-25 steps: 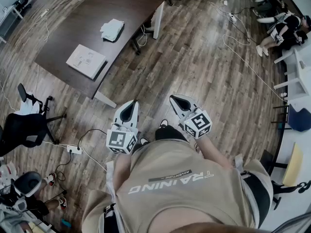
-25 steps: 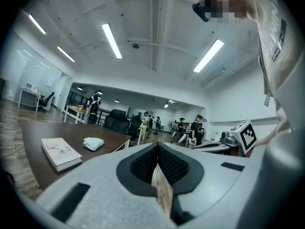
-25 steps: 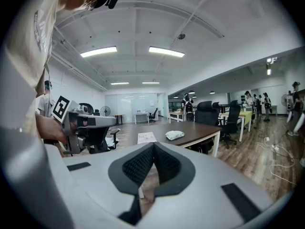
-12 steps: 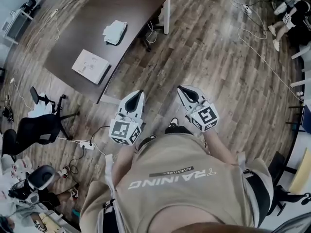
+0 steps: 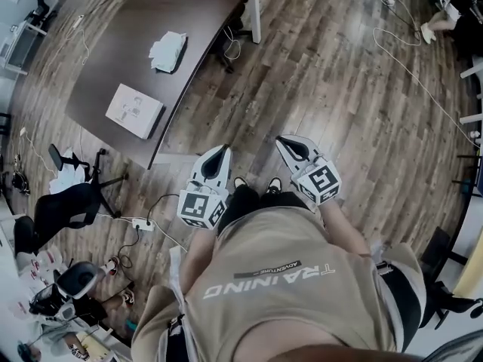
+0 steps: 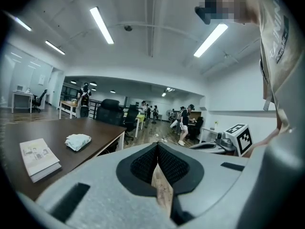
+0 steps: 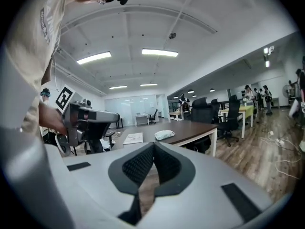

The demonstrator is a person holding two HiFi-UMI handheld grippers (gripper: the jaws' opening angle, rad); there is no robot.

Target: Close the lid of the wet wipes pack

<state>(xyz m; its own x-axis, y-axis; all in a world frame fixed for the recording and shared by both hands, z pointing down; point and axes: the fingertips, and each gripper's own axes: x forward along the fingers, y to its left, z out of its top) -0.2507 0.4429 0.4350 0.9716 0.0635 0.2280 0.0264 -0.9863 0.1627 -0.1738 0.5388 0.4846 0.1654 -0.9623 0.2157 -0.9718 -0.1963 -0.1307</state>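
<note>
The wet wipes pack lies on the dark brown table, a pale crumpled-looking packet; it also shows as the wet wipes pack and the wet wipes pack in the gripper views. Its lid is too small to make out. My left gripper and right gripper are held over the wooden floor in front of the person's body, well short of the table. Both are shut with nothing between the jaws.
A white booklet lies on the table near its front edge. A black office chair stands left of me, with a power strip and cables on the floor. Several people stand among desks and chairs at the room's far side.
The view has shifted: the table sits a little further left and nearer. Both grippers stay shut, held at about the same place before the body.
</note>
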